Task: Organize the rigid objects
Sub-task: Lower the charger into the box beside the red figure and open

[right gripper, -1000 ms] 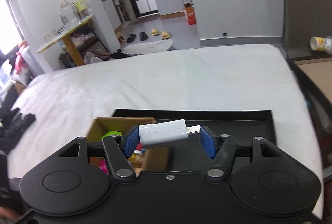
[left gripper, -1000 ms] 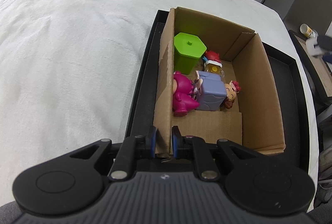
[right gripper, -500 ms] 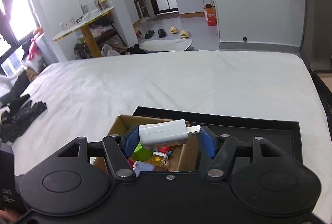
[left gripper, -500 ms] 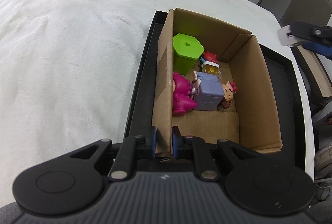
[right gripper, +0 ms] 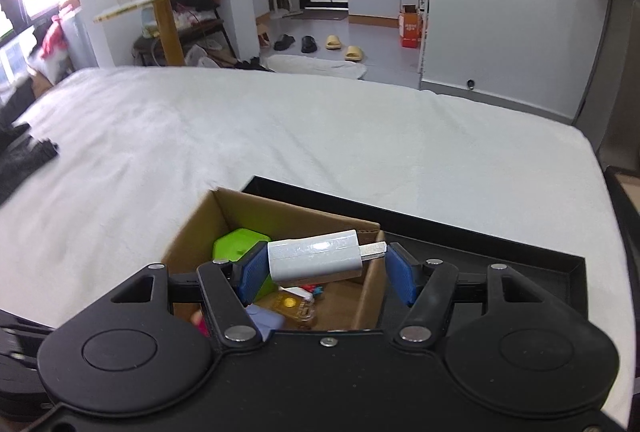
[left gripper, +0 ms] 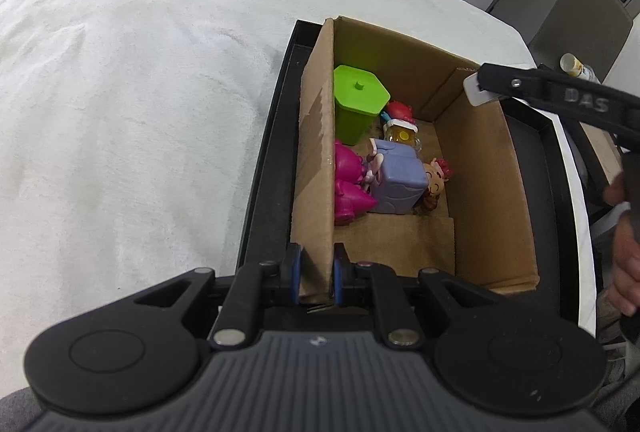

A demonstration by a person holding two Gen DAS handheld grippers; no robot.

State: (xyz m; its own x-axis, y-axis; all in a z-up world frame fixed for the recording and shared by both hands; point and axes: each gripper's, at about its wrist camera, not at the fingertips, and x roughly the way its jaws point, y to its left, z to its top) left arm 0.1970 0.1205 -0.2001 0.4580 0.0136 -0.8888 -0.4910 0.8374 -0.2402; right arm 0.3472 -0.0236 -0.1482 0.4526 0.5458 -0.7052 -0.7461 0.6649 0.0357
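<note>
Left gripper (left gripper: 316,274) fingers pinch box (left gripper: 486,188) wall, steadying; right gripper (right gripper: 326,268) clamps charger (right gripper: 316,261), probably over box's 2 o'clock corner for dropping.

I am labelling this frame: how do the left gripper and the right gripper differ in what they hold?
The left gripper is shut on the cardboard box wall; the right gripper is shut on a white charger. Left jaws stand narrow, right jaws wider. Both have blue pads.
</note>
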